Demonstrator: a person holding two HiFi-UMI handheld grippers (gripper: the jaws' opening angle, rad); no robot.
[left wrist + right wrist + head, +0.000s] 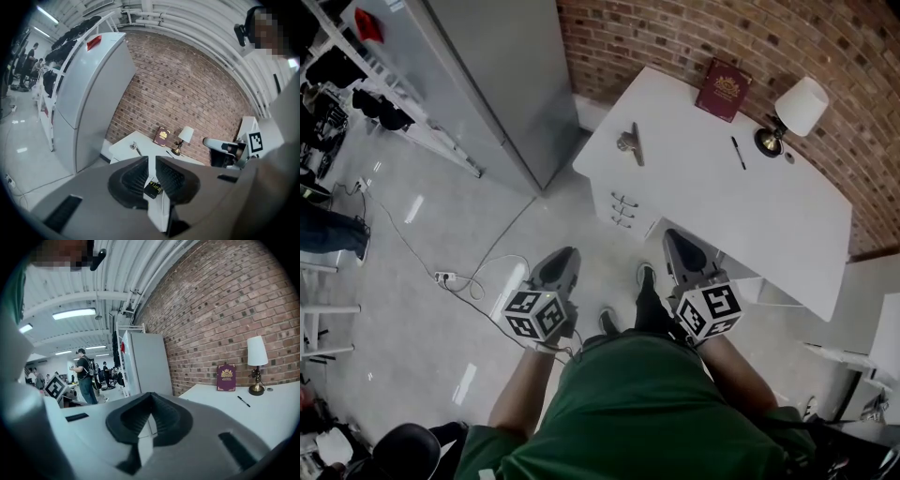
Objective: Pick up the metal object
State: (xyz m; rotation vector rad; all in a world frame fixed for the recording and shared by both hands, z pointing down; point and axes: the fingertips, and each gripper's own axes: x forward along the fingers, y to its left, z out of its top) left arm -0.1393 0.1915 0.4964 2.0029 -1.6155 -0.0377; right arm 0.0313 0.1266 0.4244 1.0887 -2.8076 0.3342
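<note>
Probably stiff and slippery, the metal object [631,143] suits a pinch across its straight bar; the left gripper [151,161] stands slightly parted, the right gripper [150,395] closed

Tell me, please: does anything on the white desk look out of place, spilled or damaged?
Nothing stands out. The metal object, the pen, the lamp and the red book lie apart on the desk; no spill or damage shows.
</note>
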